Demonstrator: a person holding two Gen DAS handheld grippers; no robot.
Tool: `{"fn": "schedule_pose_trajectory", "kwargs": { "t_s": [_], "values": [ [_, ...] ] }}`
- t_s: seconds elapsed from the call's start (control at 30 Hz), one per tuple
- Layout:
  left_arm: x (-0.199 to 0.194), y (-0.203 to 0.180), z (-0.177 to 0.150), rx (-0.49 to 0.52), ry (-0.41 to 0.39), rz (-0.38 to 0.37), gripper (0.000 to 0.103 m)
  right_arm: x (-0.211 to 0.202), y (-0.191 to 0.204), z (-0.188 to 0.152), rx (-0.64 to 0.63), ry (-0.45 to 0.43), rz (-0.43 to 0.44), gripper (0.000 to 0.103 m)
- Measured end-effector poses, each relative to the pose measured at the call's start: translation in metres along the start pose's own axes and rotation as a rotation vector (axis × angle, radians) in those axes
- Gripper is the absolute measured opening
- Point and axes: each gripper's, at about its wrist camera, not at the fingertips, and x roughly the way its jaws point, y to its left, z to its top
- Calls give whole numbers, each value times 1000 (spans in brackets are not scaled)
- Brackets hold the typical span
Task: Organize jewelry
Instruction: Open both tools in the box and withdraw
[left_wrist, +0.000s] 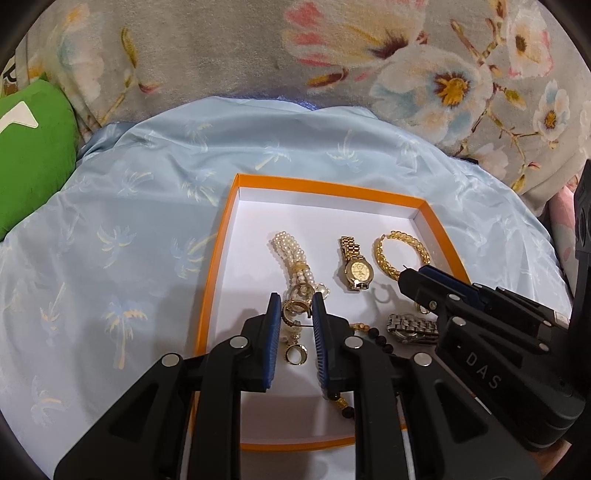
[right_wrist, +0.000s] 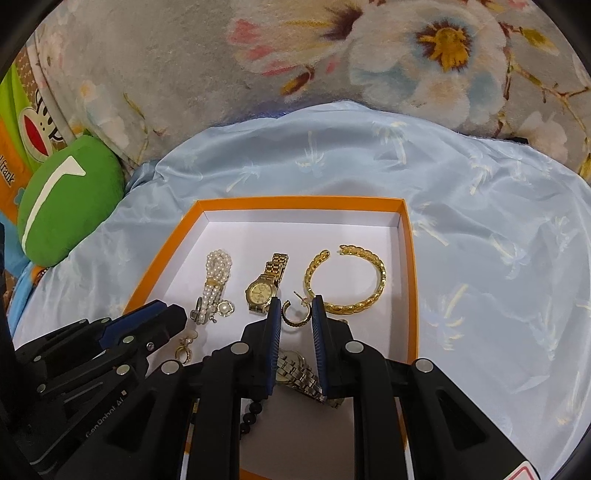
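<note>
Leftmost, a green cushion (left_wrist: 33, 155) sits at the edge of a pale blue satin cloth (left_wrist: 129, 206), on which an open orange box (left_wrist: 325, 184) holds the jewelry. Along the box's left side lies a pearl bracelet (left_wrist: 288, 247), and just below it the left gripper (left_wrist: 295, 301) is clenched on a gold hoop earring (left_wrist: 293, 312), which spans the narrow gap between its blue pads above the white floor. A gold drop earring (left_wrist: 295, 354) lies under that gripper. Mid-box, a gold watch (left_wrist: 354, 266) rests flat, with an open gold bangle (left_wrist: 391, 254) just beside it on the right. Nearer, the right gripper (right_wrist: 295, 301) pinches a second hoop earring (right_wrist: 295, 315), above a silver watch (left_wrist: 410, 326) and a string of black beads (left_wrist: 373, 334).
</note>
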Motion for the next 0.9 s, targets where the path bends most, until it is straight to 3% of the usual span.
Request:
{"fn": "schedule_pose_trajectory", "kwargs": {
  "t_s": [0.23, 0.37, 0.5, 0.9],
  "values": [
    [0, 0, -1, 8, -7, 11, 17, 1, -2, -1, 5, -10, -4, 17],
    [-5, 1, -1, 9, -29, 17, 24, -5, -4, -2, 11, -31, -6, 17],
    [-16, 2, -3, 1, -68, 16, 25, -14, -4, -5, 4, -46, -15, 18],
    [-46, 4, -36, -17, -86, 51, 28, -67, -1, -46, 14, -94, -60, 26]
  ]
}}
